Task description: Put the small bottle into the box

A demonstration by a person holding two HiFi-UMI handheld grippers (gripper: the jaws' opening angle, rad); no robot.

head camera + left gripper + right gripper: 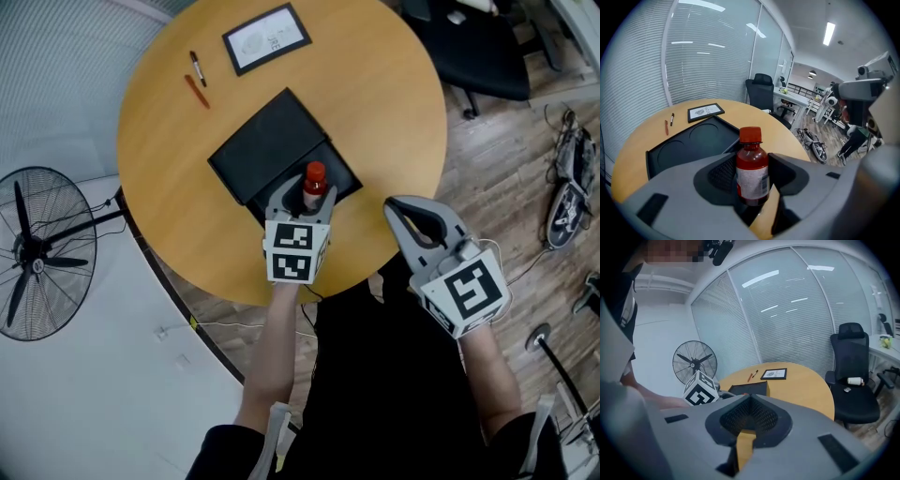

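1. Your left gripper [307, 199] pinches the small bottle [314, 178], which stands upright at the box's [267, 141] 5 o'clock end.
2. Your right gripper [411, 212] is pressed together and empty, at 3 o'clock of the small bottle.

Small bottle [315, 175]: red cap, dark red contents, white label w/ dark print. Box [267, 145]: black all over. Table [375, 112]: plain honey-tan wood. Left gripper [307, 199] & right gripper [405, 211]: grey bodies, black cross-hatched pads [750, 416]. Left cube [292, 251] & right cube [469, 292]: white w/ black square markers. Pen [197, 92]: orange-red. Marker [198, 67]: black. Frame [267, 38]: black border, white sheet. Fan [42, 253] & chair [473, 47]: black. Floor [497, 178]: grey-brown planks.
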